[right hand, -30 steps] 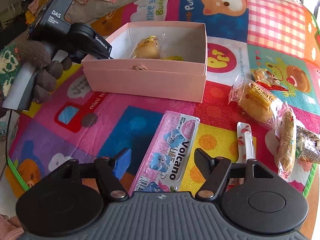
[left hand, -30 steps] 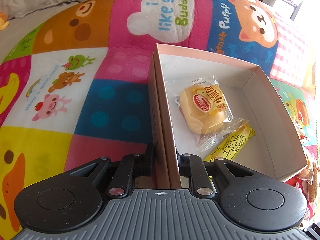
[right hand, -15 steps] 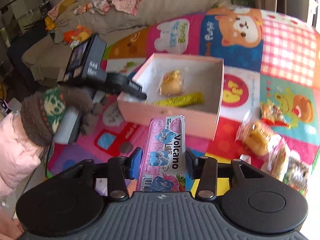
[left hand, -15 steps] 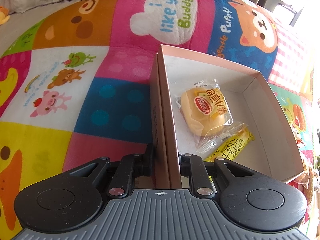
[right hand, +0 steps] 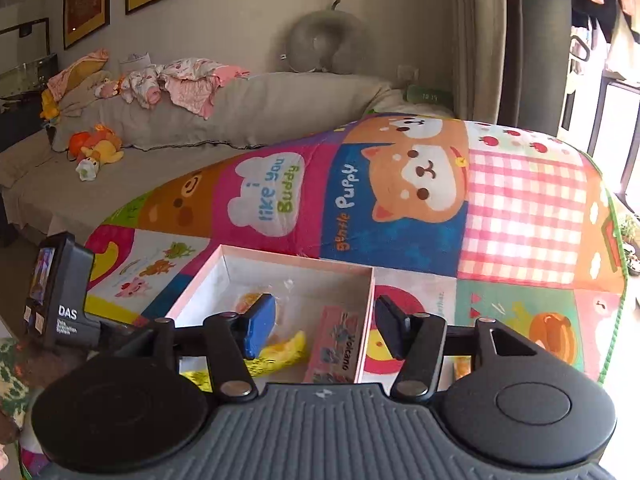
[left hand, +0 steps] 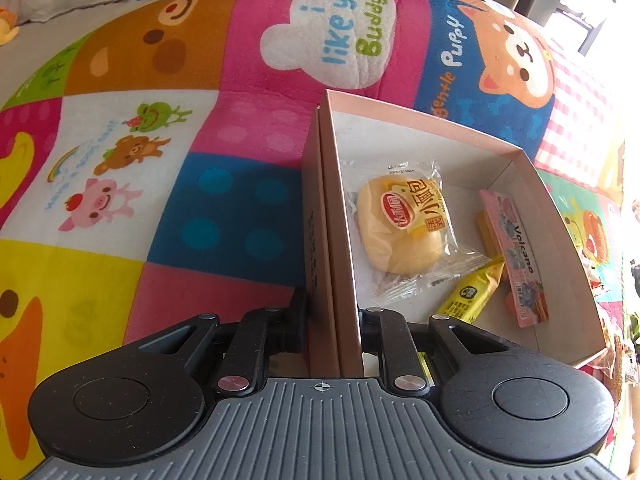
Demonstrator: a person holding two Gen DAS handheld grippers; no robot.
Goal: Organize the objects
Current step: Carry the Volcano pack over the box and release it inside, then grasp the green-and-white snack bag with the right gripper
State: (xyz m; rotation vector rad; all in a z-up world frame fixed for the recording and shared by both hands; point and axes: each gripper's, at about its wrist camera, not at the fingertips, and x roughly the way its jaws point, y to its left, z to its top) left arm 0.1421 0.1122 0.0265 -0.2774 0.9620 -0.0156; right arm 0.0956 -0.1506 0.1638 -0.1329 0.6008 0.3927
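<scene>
A: Matt pink cardboard box (left hand: 420, 120), plain white inside!
B: And a glossy clear plastic wrapper on the bun (left hand: 400, 228). The play mat (left hand: 224, 208)?
A: Soft quilted cloth, printed. Gripper body (right hand: 320, 432) is ribbed matt plastic.

The pink cardboard box (left hand: 532, 168) sits open-topped on the mat, white inside, its left wall pinched between the left gripper's (left hand: 334, 312) jaws. Ahead of those jaws and to their right, a round yellow bun in a clear wrapper (left hand: 400, 228) lies flat on the box floor. Just right of it a yellow snack stick (left hand: 474, 294) lies slanted, its near end close to the right jaw. Beside that, against the far right wall, the pink Volcano pack (left hand: 514, 256) rests tilted (label up). The right gripper (right hand: 326, 326) hangs above the box with jaws spread, the pack below the gap between them.
</scene>
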